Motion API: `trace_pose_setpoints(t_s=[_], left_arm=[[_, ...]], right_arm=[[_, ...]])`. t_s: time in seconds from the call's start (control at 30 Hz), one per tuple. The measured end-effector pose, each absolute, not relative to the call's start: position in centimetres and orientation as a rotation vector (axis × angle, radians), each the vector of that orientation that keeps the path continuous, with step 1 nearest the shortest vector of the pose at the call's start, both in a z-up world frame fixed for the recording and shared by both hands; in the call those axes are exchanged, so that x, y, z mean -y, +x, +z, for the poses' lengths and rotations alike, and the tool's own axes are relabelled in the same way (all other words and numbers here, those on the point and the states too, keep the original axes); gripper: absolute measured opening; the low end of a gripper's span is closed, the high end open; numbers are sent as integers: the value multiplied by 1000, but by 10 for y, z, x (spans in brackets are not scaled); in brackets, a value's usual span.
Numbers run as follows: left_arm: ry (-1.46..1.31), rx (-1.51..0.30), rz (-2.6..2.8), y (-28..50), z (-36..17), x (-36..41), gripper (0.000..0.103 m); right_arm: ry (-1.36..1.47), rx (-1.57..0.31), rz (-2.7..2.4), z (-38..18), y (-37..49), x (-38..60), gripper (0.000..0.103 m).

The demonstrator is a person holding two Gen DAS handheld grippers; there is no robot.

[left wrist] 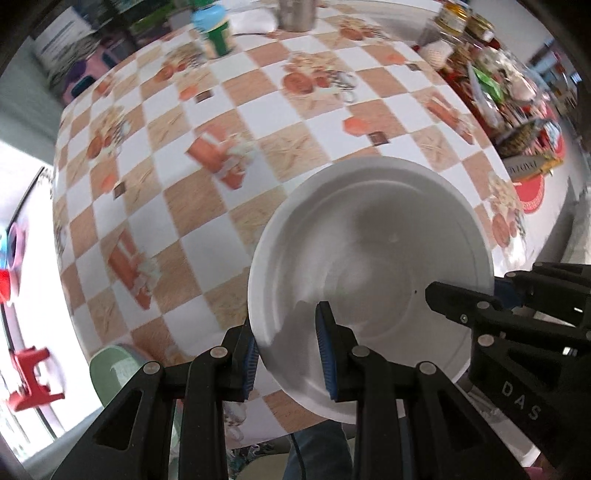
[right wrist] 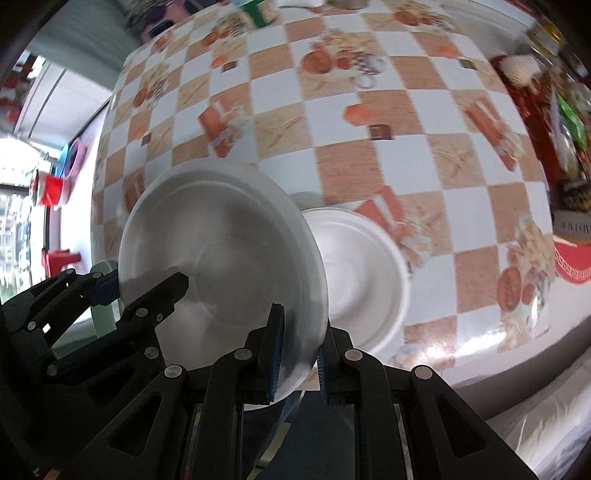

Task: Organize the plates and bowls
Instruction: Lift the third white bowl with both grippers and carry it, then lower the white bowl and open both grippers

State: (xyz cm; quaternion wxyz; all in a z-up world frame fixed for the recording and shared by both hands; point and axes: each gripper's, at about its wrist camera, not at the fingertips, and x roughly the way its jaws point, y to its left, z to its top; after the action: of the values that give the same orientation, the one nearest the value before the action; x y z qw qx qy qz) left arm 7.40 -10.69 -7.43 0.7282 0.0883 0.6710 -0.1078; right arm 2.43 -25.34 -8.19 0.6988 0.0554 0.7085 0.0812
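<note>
White plate held in the air above the near edge of the desk, tilted, both claws on it at once; left claw straddles the plate's near-left rim, one blue pad on the upper face and the other under the edge, so it reads as clamped on the plate; right claw does the same at the opposite rim, pads either side of the edge, gripping the plate. In the left wrist view the right claw comes in from the right at the plate's rim; in the right wrist view the left claw shows at far left on the rim.

Below and just right of the plate in the right wrist view, a white bowl sits upright on the checked cloth, near the desk's front edge; partly hidden by the plate. A pale green dish peeks out at the lower left; cannot tell whether it is plate or bowl. Jars and packets crowd the far right of the desk; a green cup at the far side.

Judged step: plate mid-carry, not yet set down; stacking spot undecided from here. Next move likely calls for levelling the plate, lowering it to a chosen place clear of the bowl, then letting go with both claws evenly so it does not tip.
</note>
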Motion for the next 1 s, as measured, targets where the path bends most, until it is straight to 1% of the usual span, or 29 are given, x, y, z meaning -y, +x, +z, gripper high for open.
trace_pose_setpoints(t_s=[0.27, 0.5, 0.6, 0.63, 0.7, 0.77, 0.83, 0.9, 0.93, 0.97, 1.0], left_arm=[[253, -1506, -322, 77, -91, 143, 30], [279, -1528, -347, 85, -114, 167, 30], [268, -1540, -337, 87, -120, 166, 33], [273, -1542, -330, 87, -121, 165, 35], [283, -1537, -321, 87, -119, 161, 46], [292, -1523, -302, 86, -116, 156, 66], [291, -1510, -286, 85, -111, 151, 73], [282, -1506, -284, 84, -107, 146, 78], [280, -1506, -283, 83, -106, 144, 79], [281, -1507, -278, 82, -104, 142, 79], [280, -1510, -275, 81, -103, 142, 79]], right_arm=[[187, -1585, 92, -86, 15, 292, 18], [223, -1622, 33, -112, 14, 315, 18], [224, -1628, 30, -119, 16, 317, 18], [220, -1631, 33, -121, 18, 317, 18], [217, -1635, 40, -123, 20, 316, 18], [213, -1642, 47, -125, 21, 316, 19], [216, -1645, 52, -126, 22, 316, 19], [216, -1644, 52, -126, 21, 317, 19], [219, -1643, 53, -126, 21, 317, 26], [224, -1643, 53, -126, 21, 318, 38], [225, -1641, 52, -125, 21, 319, 72]])
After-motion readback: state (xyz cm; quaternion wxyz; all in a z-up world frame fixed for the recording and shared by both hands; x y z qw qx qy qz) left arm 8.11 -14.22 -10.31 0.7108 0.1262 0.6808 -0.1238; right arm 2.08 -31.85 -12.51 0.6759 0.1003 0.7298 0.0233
